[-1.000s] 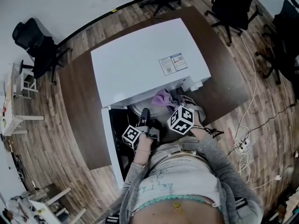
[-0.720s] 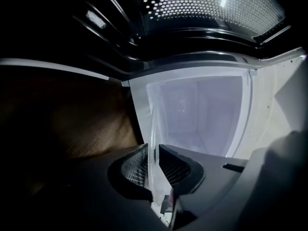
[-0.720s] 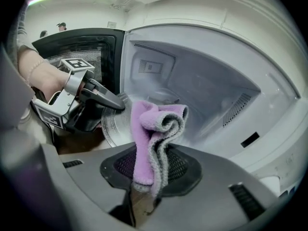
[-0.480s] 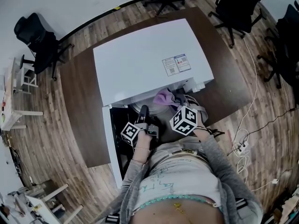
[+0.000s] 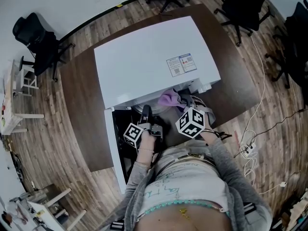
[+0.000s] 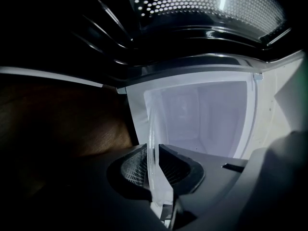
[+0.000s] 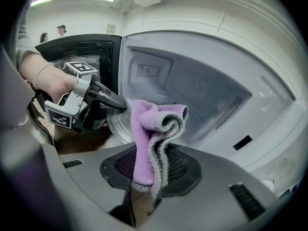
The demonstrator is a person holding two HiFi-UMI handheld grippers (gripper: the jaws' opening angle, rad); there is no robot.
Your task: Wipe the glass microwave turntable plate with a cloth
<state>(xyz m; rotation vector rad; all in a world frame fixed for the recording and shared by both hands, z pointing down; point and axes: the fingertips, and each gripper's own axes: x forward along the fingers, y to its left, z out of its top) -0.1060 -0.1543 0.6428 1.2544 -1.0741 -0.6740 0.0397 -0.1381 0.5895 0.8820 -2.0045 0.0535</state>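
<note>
Glass plate pinched edge-on by left gripper at microwave mouth, purple cloth clamped in right gripper, clamp seen only in that gripper's view, cavity open behind.

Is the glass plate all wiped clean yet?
Not yet, I think. Done: the left gripper grips the glass plate by its rim, and the right gripper holds the purple cloth. In hand: cloth raised near the plate. Left: the wiping itself, as far as I can see.

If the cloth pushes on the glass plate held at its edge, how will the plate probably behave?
The glass plate looks rigid, so it should not bend. The left tool pinches only its rim, so it may pivot or slip. Being smooth glass, it is probably fragile.
</note>
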